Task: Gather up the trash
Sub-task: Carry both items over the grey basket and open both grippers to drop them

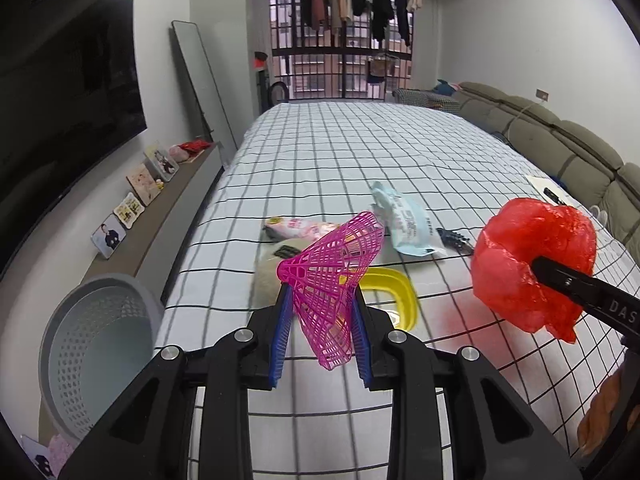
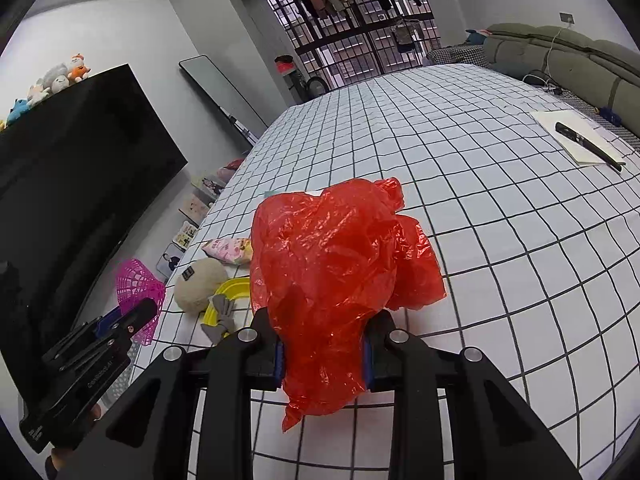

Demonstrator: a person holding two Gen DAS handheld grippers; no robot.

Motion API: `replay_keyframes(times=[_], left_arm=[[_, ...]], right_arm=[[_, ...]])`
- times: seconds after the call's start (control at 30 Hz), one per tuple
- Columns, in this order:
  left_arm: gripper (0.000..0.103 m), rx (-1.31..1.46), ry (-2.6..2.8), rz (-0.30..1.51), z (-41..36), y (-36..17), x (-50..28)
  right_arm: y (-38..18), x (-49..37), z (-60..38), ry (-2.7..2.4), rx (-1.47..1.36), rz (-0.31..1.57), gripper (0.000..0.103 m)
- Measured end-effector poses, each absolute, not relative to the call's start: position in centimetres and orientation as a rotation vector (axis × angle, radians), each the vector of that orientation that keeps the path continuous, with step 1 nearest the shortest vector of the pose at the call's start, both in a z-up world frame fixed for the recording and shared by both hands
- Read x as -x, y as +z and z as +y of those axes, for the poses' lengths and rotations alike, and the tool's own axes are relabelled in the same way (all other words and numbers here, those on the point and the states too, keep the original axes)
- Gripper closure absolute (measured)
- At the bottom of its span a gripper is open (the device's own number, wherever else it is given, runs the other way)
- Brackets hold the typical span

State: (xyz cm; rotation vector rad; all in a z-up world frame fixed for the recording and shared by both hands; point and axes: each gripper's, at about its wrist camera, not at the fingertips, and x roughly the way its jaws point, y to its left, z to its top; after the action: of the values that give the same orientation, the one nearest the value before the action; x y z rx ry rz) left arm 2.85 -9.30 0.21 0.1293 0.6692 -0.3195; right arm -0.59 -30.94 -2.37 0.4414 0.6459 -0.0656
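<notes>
My left gripper [image 1: 320, 300] is shut on a pink plastic mesh net [image 1: 334, 280] and holds it above the checked bed [image 1: 360, 152]. My right gripper [image 2: 324, 344] is shut on a crumpled red plastic bag [image 2: 336, 264], also above the bed; the bag also shows in the left wrist view [image 1: 532, 264]. On the bed lie a pink snack packet [image 1: 296, 227], a pale blue wipes packet [image 1: 408, 220], a yellow plastic piece [image 1: 394, 288] and a beige plush toy [image 2: 198, 284]. The pink net also shows in the right wrist view [image 2: 138, 284].
A grey perforated bin [image 1: 96, 344] stands on the floor left of the bed. A black comb [image 1: 454, 238] lies by the wipes. A notebook with a black pen [image 2: 580, 140] lies at the bed's right. A TV, a framed-photo shelf and a sofa line the room.
</notes>
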Motion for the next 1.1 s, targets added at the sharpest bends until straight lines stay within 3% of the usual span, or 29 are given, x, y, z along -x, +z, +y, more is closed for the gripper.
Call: replay_keyframes(times=[0.77,1.1], left_arm=[[0.075,0.045,0.043,0.649,10.4,0.3,-3.6],[0.075,0.081,0.155,0.735,16.5,-2.2,-4.9]], right_arm=[[0.5,-6.8,-8.4,0.324,-0.209,0.715,0.076],[-1.7,-11.6,0.9,0.44,-0.148,0.816,0.076]])
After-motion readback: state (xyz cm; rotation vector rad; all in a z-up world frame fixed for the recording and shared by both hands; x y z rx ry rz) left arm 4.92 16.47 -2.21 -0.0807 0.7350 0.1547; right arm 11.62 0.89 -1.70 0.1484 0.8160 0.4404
